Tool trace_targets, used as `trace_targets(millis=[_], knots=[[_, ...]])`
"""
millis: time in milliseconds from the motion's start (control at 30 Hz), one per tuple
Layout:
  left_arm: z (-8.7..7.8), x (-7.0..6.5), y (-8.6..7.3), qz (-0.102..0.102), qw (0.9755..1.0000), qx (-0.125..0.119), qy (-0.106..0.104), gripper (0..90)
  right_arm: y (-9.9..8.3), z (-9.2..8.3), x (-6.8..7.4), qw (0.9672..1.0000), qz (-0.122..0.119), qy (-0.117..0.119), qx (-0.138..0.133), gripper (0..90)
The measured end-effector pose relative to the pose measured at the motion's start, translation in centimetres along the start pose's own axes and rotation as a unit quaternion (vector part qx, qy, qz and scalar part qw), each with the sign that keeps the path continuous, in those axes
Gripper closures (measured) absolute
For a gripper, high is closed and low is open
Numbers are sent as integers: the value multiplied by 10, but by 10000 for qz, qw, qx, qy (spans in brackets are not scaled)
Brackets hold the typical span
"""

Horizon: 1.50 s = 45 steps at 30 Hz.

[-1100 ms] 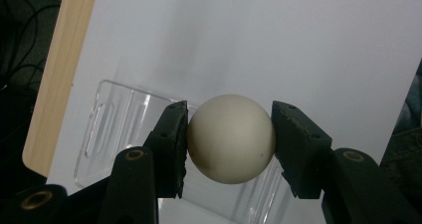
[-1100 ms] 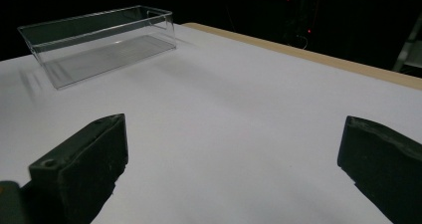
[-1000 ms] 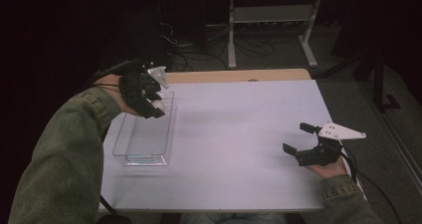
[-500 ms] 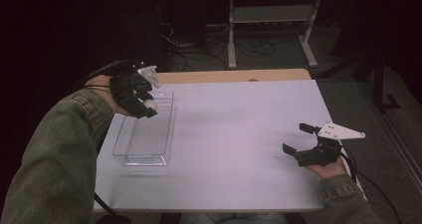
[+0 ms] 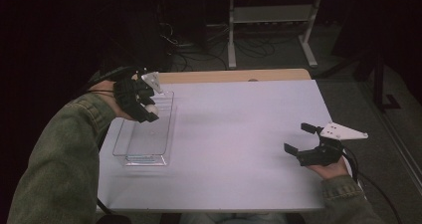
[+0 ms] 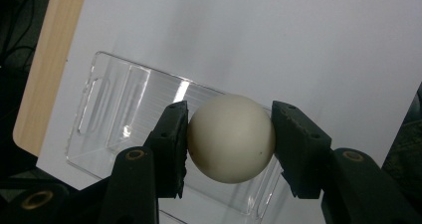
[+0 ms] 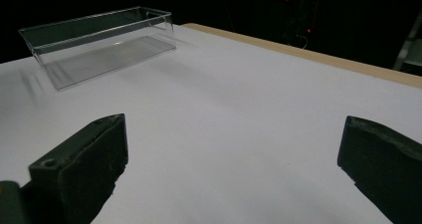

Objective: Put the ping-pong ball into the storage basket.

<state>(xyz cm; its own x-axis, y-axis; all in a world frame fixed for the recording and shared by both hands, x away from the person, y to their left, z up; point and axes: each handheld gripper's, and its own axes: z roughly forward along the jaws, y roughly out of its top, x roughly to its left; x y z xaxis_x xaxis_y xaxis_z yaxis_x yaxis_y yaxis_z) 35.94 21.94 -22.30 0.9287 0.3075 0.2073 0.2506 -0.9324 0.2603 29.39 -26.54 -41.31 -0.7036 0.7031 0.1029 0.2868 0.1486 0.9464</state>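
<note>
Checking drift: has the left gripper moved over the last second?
Yes. The left gripper, shut on the ball, shifted toward the table's left edge, over the clear tray's far end.

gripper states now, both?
Left gripper: closed on the white ball, above the clear tray.
Right gripper: open, empty.

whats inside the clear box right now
The clear box looks empty: its bare floor shows in the right gripper view. The white ball is above it, clamped in the left gripper, which hides part of the floor from above.
</note>
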Motion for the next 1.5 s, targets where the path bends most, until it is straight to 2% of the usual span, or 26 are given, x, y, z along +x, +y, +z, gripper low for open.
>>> trace_targets(millis=[233, 600, 733, 1000, 1500], knots=[[11, -1, -5, -61, 10000, -23, -26, 500, 0, 1, 1, 10000, -26, 27, 20, 0], [19, -1, -10, -85, 9999, -102, -38, 500, -1, 1, 0, 10000, -34, 24, 34, 0], [29, -1, -14, -93, 9997, -207, -93, 501, -1, 1, 1, 10000, -53, 14, 39, 0], [46, -2, -18, -92, 9997, -133, -199, 501, -2, 0, 1, 10000, -35, 4, 63, 0], [78, -3, -25, -214, 9989, -14, -409, 501, -2, 2, 1, 9999, -74, 34, 111, 0]])
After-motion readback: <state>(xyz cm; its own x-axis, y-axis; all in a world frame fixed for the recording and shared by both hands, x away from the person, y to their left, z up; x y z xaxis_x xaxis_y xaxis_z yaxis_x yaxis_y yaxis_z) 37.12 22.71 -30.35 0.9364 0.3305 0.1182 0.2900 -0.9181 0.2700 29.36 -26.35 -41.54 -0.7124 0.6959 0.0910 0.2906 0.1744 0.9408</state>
